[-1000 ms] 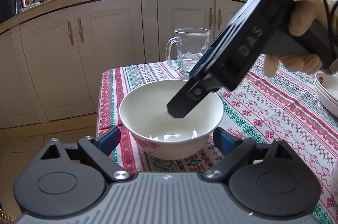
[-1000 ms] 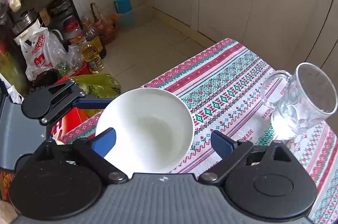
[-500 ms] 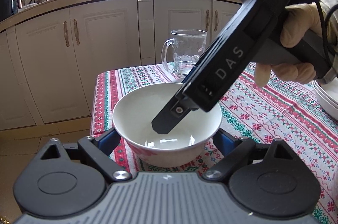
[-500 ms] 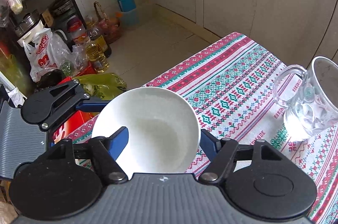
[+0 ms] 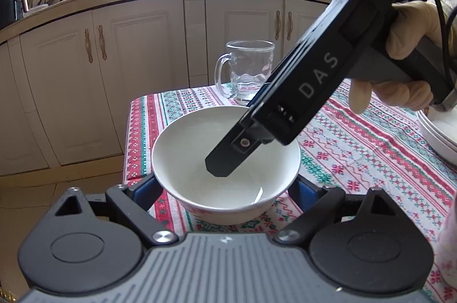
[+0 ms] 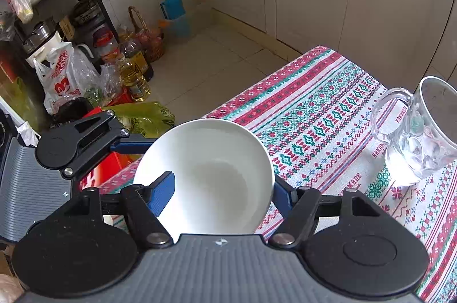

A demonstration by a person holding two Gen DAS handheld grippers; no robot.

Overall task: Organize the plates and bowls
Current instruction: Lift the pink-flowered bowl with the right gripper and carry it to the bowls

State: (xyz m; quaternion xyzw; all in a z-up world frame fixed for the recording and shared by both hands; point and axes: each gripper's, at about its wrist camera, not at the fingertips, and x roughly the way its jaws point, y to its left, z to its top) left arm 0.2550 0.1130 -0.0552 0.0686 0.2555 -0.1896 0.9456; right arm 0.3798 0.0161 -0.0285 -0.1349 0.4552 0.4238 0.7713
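A white bowl stands on the patterned tablecloth near the table's left corner; it also shows in the right wrist view. My left gripper is open, with one blue finger on each side of the bowl's outer wall. My right gripper comes in from above at an angle: its left finger is inside the bowl, its right finger is outside the rim. It is open and straddles the bowl's wall. White plates are stacked at the right edge.
A clear glass mug stands behind the bowl near the table's far edge, also in the right wrist view. The table's left edge drops to a tiled floor. Bottles and bags stand on the floor.
My right gripper has lowered into the bowl and its fingers have narrowed around the wall. My left gripper has moved in closer, so its fingers now flank the bowl.
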